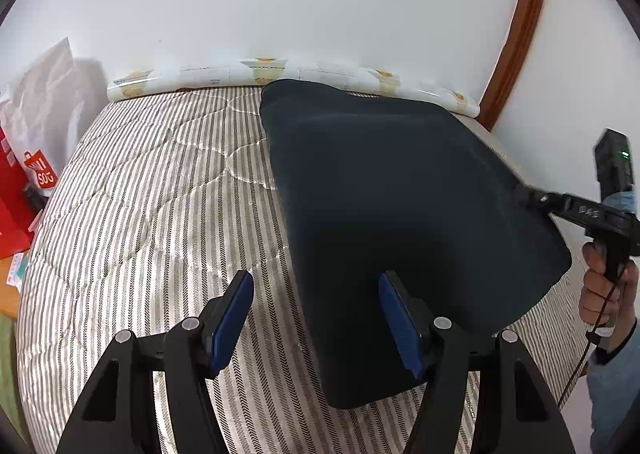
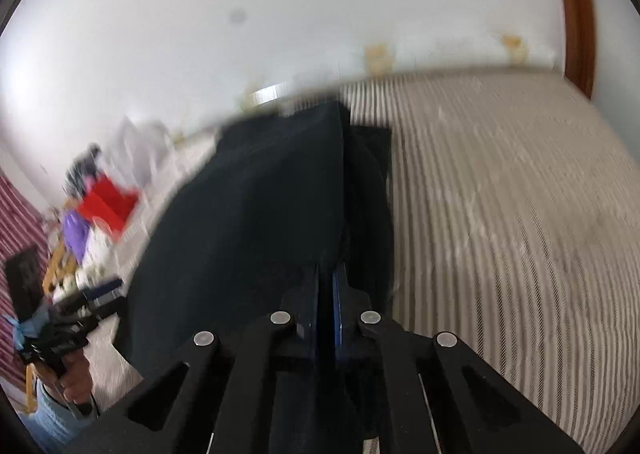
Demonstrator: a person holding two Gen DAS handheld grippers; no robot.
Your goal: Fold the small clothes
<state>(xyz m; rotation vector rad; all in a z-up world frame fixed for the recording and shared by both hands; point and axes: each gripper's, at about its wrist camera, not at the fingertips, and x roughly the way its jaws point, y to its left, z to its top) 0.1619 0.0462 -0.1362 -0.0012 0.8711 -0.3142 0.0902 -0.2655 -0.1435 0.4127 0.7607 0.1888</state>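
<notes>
A dark navy garment (image 1: 400, 194) lies spread over the right half of a striped mattress (image 1: 152, 182). My left gripper (image 1: 316, 278) hovers open over the garment's near left edge, its blue pads (image 1: 236, 318) wide apart and pressing on nothing. At the garment's right side, my right gripper (image 1: 525, 192) pinches the cloth edge in a person's hand (image 1: 608, 286). In the blurred right wrist view my right gripper (image 2: 326, 278) is shut on the dark garment (image 2: 260, 214), which drapes away from the closed pads. The left gripper (image 2: 94, 300) shows at the far left there.
A rolled patterned sheet (image 1: 260, 72) lies along the white wall at the mattress's far edge. A red bag (image 1: 24, 182) and a white plastic bag (image 1: 44, 94) stand off the left side. A brown wooden frame (image 1: 520, 26) rises at the right. Bare striped mattress (image 2: 500, 214) stretches right of the garment.
</notes>
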